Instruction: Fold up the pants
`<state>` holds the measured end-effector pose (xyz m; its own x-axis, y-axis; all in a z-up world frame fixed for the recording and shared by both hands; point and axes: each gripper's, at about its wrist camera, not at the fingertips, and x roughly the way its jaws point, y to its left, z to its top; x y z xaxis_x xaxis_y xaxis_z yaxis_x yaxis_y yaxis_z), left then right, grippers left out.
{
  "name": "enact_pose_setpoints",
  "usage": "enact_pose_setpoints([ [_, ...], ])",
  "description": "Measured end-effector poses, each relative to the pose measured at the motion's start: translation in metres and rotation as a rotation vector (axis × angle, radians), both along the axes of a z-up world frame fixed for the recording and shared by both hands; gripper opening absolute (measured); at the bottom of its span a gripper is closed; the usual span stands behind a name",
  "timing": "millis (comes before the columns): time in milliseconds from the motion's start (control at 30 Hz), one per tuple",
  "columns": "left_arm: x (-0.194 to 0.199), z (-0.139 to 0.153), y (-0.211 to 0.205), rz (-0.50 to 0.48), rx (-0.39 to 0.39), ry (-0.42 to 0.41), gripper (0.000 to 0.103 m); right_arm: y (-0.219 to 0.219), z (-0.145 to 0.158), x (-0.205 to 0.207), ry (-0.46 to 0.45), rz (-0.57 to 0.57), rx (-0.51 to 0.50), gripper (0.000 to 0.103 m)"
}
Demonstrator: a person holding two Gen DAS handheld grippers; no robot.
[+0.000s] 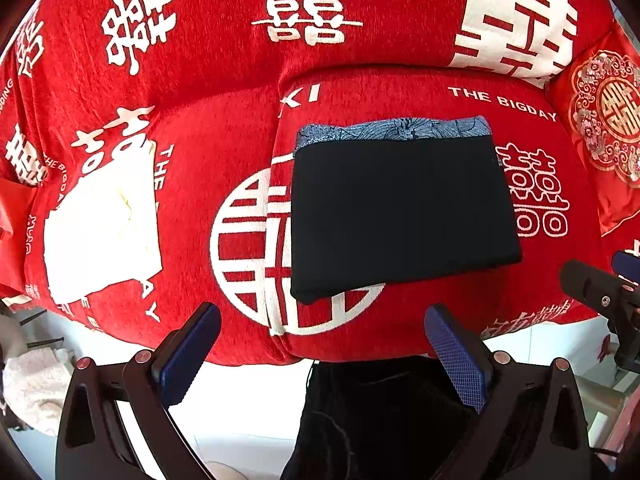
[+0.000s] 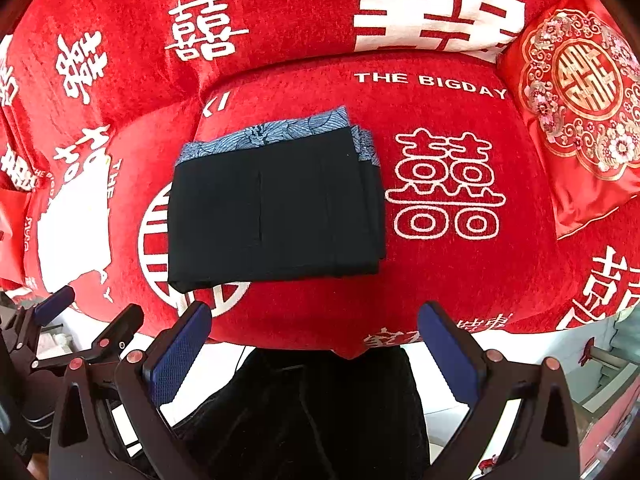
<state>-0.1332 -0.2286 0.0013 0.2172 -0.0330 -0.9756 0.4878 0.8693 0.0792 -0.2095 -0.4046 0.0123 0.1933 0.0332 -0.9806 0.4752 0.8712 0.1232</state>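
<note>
Black pants (image 1: 404, 212) folded into a compact rectangle, flat on red sofa seat cushion (image 1: 440, 320); blue patterned lining exposed along far edge. Left gripper (image 1: 322, 344) fingers apart, holding nothing, near front cushion edge, clear of pants. Right gripper (image 2: 314, 340) fingers apart, likewise empty. Embroidered red pillow (image 2: 580, 100) at right.

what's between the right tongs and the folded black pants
Only bare red sofa cover lies between the open right tongs and the folded black pants, seen in the right wrist view.
</note>
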Motion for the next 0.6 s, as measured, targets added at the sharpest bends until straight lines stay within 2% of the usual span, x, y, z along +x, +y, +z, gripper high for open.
enact_pose_setpoints([
  [600, 0.0017, 0.002, -0.0046, -0.001, -0.001, -0.012, 0.102, 0.0013, -0.0029, 0.0076, 0.023, 0.024, -0.019, 0.103],
])
